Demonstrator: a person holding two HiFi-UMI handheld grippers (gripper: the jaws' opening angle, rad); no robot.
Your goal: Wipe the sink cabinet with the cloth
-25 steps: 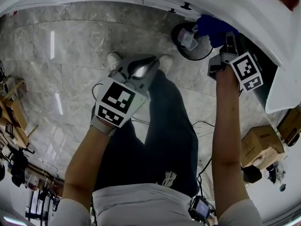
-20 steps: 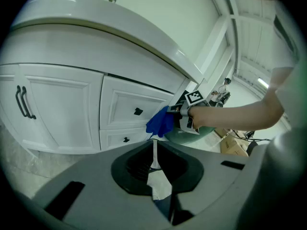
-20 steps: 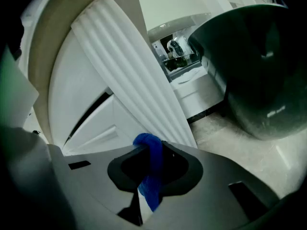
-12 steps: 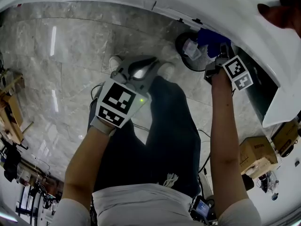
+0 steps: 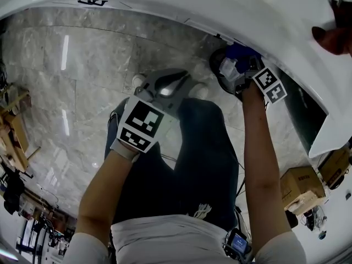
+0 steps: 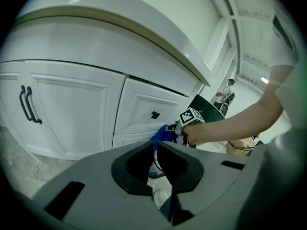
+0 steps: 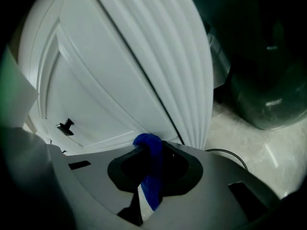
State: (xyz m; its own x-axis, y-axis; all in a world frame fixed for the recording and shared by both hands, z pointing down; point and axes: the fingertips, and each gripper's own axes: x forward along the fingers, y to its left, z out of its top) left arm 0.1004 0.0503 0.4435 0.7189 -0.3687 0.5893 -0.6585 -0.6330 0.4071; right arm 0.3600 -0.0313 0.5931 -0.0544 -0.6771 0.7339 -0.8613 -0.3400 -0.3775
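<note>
Right gripper (image 7: pixel 152 151) clamps cloth (image 7: pixel 153 178) beside white sink cabinet (image 7: pixel 110 75).

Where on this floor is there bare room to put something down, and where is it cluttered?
Bare marble floor lies between the cabinet base, the person's legs and the clutter at the left edge. Right of the legs is crowded: the right gripper with the cloth, a dark round object, cables, cardboard boxes.

The right tool (image 5: pixel 248 69) is gripping a blue cloth (image 5: pixel 241 53) at the lower edge of the white cabinet (image 5: pixel 165 1). The left tool (image 5: pixel 164 84) is hovering over the marble floor (image 5: pixel 71 81), above the person's shoes (image 5: pixel 139 81). A cardboard box (image 5: pixel 300 187) is sitting at lower right.
</note>
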